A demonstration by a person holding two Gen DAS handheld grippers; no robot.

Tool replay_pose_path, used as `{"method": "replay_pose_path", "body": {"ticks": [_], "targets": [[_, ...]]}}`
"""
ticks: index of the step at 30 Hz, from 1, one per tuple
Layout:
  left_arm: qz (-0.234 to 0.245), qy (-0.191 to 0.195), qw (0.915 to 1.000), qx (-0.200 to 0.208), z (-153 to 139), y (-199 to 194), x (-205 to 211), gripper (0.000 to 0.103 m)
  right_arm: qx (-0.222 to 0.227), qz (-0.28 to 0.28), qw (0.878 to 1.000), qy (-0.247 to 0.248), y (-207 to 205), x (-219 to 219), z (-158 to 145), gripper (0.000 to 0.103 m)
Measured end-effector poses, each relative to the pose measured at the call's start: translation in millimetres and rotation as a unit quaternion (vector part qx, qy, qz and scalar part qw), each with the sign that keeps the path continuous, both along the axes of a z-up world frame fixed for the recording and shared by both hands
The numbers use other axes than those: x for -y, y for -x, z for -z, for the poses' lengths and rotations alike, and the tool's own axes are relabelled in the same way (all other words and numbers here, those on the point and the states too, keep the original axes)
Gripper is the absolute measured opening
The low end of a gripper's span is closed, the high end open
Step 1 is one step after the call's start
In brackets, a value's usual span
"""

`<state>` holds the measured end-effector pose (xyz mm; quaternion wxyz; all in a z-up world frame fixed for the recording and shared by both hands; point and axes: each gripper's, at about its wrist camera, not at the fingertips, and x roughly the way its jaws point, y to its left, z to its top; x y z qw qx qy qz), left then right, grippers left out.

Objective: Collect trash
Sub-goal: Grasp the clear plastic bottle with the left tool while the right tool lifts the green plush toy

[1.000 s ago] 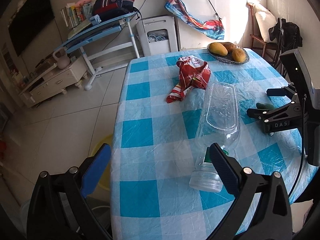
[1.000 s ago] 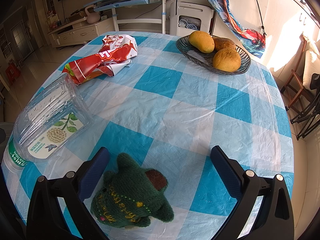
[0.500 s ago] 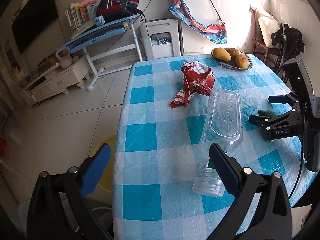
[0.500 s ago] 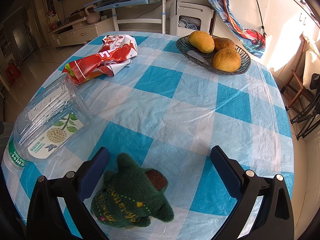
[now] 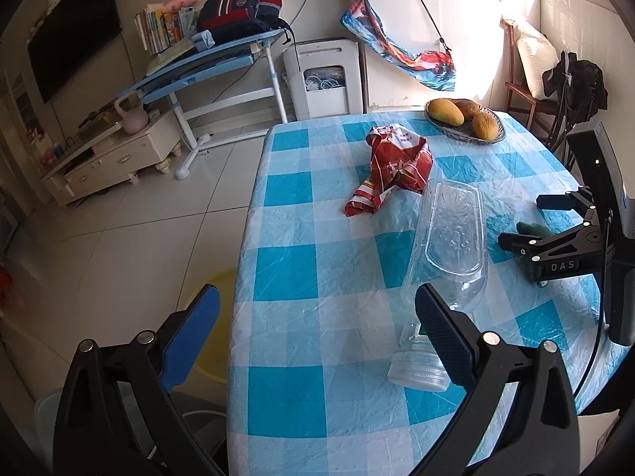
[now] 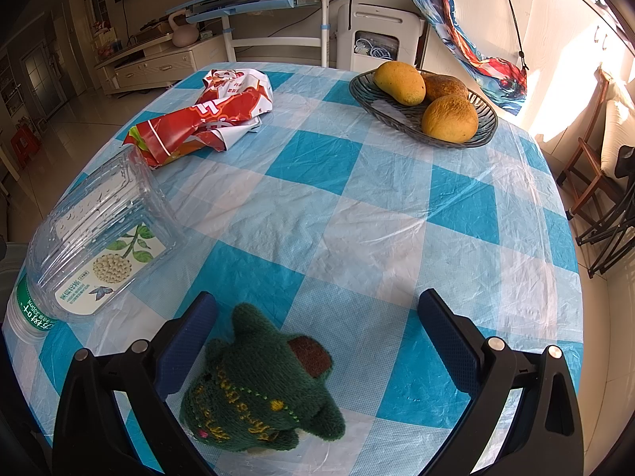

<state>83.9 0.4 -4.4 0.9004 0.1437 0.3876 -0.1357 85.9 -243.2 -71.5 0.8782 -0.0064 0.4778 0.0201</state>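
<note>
A large clear plastic bottle (image 5: 448, 254) lies on its side on the blue checked table (image 5: 317, 230), cap towards me; it also shows in the right wrist view (image 6: 99, 230). A crumpled red snack bag (image 5: 397, 166) lies beyond it, seen in the right wrist view too (image 6: 206, 115). My left gripper (image 5: 317, 317) is open and empty, hovering above the table's near left edge, its right finger in front of the bottle's neck. My right gripper (image 6: 317, 321) is open over a green knitted toy (image 6: 262, 384). The right gripper also shows in the left wrist view (image 5: 555, 230).
A woven bowl of mangoes (image 6: 428, 103) stands at the far side of the table. A yellow bin (image 5: 214, 317) sits on the floor beside the table's left edge. A desk (image 5: 206, 63) and a white appliance (image 5: 325, 79) stand behind.
The left gripper has risen and pulled back from the table, so the bottle and bag look smaller and farther. The right gripper has not moved.
</note>
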Motion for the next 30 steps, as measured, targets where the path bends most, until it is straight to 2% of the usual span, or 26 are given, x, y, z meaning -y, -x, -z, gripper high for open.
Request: {"method": "replay_pose_path", "body": {"ticks": [10, 19, 24, 30], "targets": [[-0.001, -0.011, 0.9999, 0.001, 2.9, -2.1, 1.1, 0.095, 0.0, 0.0, 1.0, 0.0, -0.5, -0.3, -0.1, 0.097], [0.013, -0.036, 0.9993, 0.001, 10.0, -3.2, 11.5, 0.095, 0.0, 0.0, 1.0, 0.0, -0.3, -0.1, -0.1, 0.097], [0.005, -0.025, 0.9997, -0.003, 8.5, -8.0, 7.9, 0.095, 0.0, 0.0, 1.0, 0.0, 0.1, 0.2, -0.1, 0.097], [-0.022, 0.011, 0.9997, 0.008, -4.8, -15.0, -8.3, 0.095, 0.0, 0.0, 1.0, 0.0, 0.0, 0.1, -0.1, 0.097]]}}
